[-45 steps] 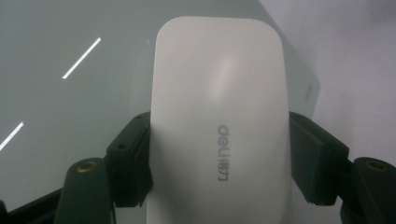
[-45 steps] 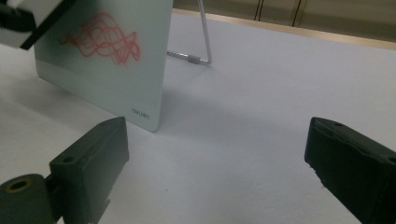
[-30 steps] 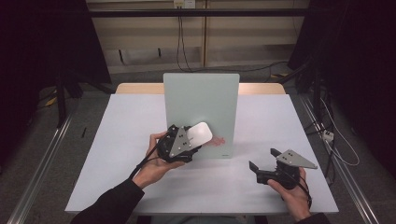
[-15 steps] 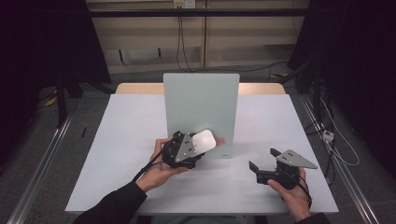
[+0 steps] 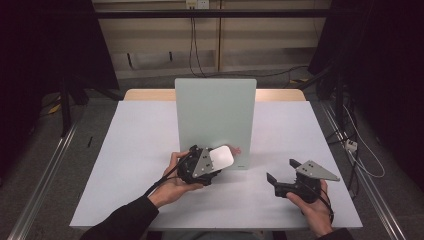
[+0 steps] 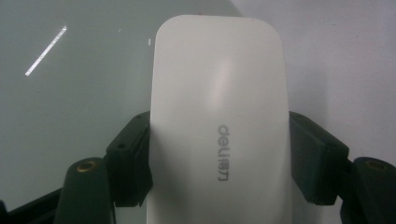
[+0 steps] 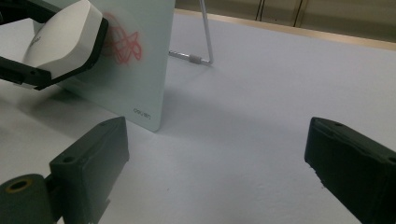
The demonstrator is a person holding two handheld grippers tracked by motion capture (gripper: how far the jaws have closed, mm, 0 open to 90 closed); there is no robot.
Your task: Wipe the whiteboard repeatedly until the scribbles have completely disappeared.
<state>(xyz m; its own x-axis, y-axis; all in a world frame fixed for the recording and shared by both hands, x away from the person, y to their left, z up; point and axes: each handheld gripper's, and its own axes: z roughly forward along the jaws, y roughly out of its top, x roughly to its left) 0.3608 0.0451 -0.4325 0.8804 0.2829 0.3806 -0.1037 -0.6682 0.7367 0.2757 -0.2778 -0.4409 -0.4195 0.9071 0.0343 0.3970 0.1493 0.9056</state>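
Center frame, left gripper (image 5: 212,162) clamps smooth rounded white eraser (image 5: 220,157) against glossy board (image 5: 215,112); right gripper (image 5: 282,172) wide open, empty.

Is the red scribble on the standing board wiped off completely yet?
No, red scribble shows on the board beside the white eraser held in the left claw.

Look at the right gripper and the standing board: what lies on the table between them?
Nothing: in the right gripper view, bare white table runs from the right gripper to the board. The high view agrees.
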